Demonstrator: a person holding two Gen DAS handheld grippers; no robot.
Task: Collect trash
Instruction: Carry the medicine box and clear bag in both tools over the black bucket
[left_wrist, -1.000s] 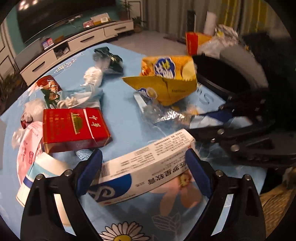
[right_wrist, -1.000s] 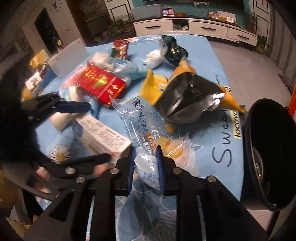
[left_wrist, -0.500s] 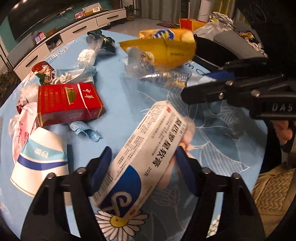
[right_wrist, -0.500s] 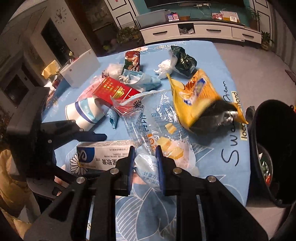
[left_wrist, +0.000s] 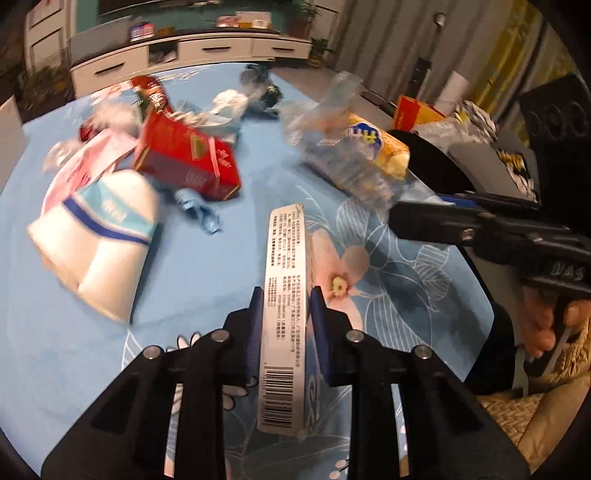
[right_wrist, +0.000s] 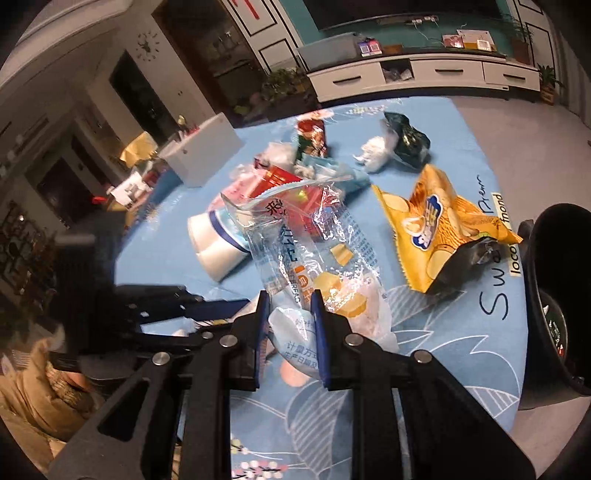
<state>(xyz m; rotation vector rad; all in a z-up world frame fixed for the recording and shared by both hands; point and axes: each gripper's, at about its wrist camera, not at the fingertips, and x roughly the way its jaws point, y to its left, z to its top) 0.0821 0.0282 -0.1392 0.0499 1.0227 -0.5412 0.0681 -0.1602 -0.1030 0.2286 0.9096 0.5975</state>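
Left wrist view shows our left hand-held gripper (left_wrist: 286, 301), jaws just closing, clamped on the medicine box (left_wrist: 284, 295) near its end, so it may pivot loose, while our right hand-held gripper (right_wrist: 290, 308) pinches a clear wrapper (right_wrist: 314, 240) that could spill crumbs short of the black bin (right_wrist: 554, 295).

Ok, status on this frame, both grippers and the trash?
Left gripper just closed on the white box. Right gripper shut on clear wrapper. Black bin at table edge, chip bag near it.

A home living room. A long white low cabinet with drawers (right_wrist: 424, 74) runs along a teal wall under a dark flat television screen (right_wrist: 399, 11); potted green plants (right_wrist: 548, 83) stand beside it, a round black wall clock (right_wrist: 147, 44) hangs left, and pale pleated curtains (left_wrist: 373, 40) cover the far side.
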